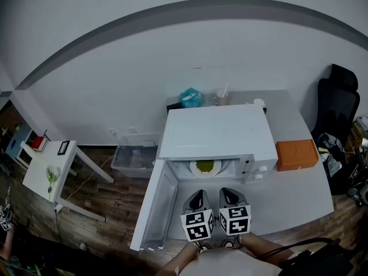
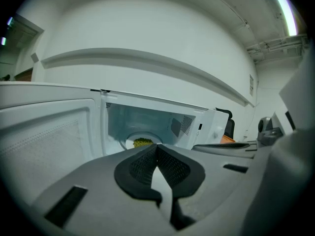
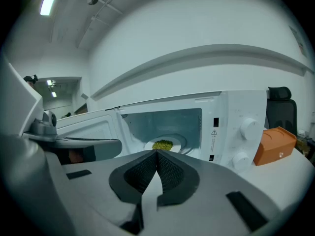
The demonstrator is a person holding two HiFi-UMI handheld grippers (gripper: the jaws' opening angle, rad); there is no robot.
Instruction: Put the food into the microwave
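A white microwave (image 1: 217, 132) stands on the grey table with its door (image 1: 154, 206) swung open to the left. Inside, a white plate (image 1: 221, 167) carries a heap of green food (image 1: 205, 166); the green food (image 2: 142, 142) (image 3: 163, 145) also shows in both gripper views. My left gripper (image 1: 199, 199) and right gripper (image 1: 229, 196) sit side by side on the table in front of the opening. Both have their jaws pressed together with nothing between them: left gripper (image 2: 157, 147), right gripper (image 3: 156, 154).
An orange box (image 1: 296, 154) lies right of the microwave. Behind the oven are a teal bag (image 1: 191, 98) and a cup (image 1: 221, 99). A black chair (image 1: 337, 109) is at the far right, a clear bin (image 1: 134, 157) and a small white table (image 1: 48, 171) on the left floor.
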